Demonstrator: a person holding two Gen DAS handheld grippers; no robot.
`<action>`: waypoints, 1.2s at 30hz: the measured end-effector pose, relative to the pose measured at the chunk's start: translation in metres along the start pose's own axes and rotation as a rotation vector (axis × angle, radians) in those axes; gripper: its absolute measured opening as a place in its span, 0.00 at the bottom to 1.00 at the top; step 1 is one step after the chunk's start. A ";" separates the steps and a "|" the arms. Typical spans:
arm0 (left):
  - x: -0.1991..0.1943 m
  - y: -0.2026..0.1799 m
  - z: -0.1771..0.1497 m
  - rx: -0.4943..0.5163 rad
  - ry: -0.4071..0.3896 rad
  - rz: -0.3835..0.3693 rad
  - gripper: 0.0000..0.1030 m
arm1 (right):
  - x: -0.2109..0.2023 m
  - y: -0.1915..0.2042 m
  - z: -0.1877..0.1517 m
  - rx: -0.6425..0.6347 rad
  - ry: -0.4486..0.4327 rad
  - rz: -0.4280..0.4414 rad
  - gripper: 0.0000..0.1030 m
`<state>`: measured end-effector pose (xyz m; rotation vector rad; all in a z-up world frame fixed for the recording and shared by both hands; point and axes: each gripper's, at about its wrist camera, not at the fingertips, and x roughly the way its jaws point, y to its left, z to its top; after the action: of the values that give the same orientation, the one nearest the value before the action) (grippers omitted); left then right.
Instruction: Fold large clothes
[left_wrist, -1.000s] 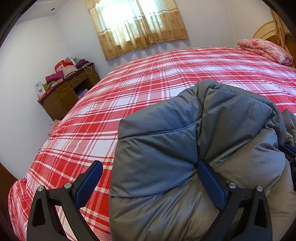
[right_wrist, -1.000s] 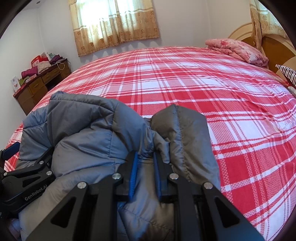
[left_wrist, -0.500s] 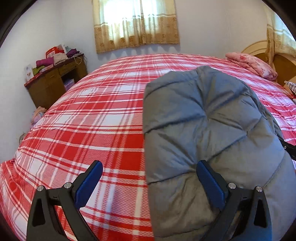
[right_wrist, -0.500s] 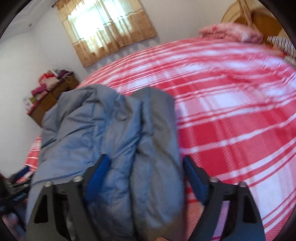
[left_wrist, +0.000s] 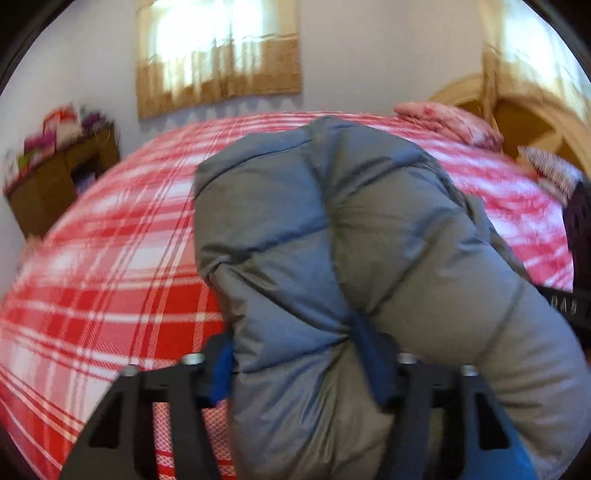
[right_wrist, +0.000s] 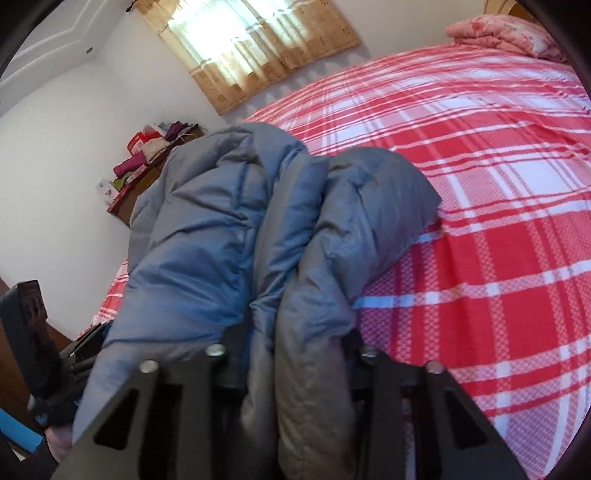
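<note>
Left wrist view: left tool (left_wrist: 295, 363) squeezed onto a thick fold of the gray coat (left_wrist: 369, 236), blue pads (left_wrist: 371, 356) pressed into the puffy cloth from both sides. Coat bunched up in a big lump, filling the middle and right of the view, held up over the bed (left_wrist: 110, 266). Red and white checks on the bed cover. Pink quilt (left_wrist: 450, 123) folded at the far end, near the wooden headboard (left_wrist: 532, 122). Striped pillow (left_wrist: 550, 173) just beside it. Brown desk (left_wrist: 59, 184) against the left wall, with bright things piled on top. Yellow curtain (left_wrist: 218, 55) on the far wall, light coming through. Whole view a bit blurry.

Right wrist view: right tool (right_wrist: 295, 350) also closed on the coat (right_wrist: 258, 229), a thick roll of gray cloth packed tight between its two black arms. Pads hidden by the cloth. Coat hanging in deep folds, one corner sticking out to the right above the bed (right_wrist: 498, 221). Left part of the coat higher and more blue. Same pink quilt (right_wrist: 498, 33) far off at top right. Desk (right_wrist: 144, 177) behind the coat at left, piled with clothes. Curtain (right_wrist: 255, 48) up top. Part of the left tool's black frame at the bottom left edge, its grip impossible to tell from here.
</note>
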<state>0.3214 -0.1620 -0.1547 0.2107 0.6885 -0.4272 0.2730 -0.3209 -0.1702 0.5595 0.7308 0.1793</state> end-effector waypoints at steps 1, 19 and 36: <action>-0.003 -0.006 0.001 0.031 -0.007 0.044 0.30 | -0.002 0.001 0.000 -0.004 -0.005 0.004 0.23; -0.159 0.059 0.027 0.011 -0.258 0.234 0.10 | -0.037 0.113 0.015 -0.110 -0.177 0.258 0.18; -0.165 0.175 -0.035 -0.151 -0.176 0.361 0.10 | 0.063 0.199 0.012 -0.267 -0.014 0.285 0.18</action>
<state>0.2660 0.0570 -0.0647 0.1477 0.4939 -0.0464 0.3345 -0.1370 -0.0919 0.4071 0.5988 0.5291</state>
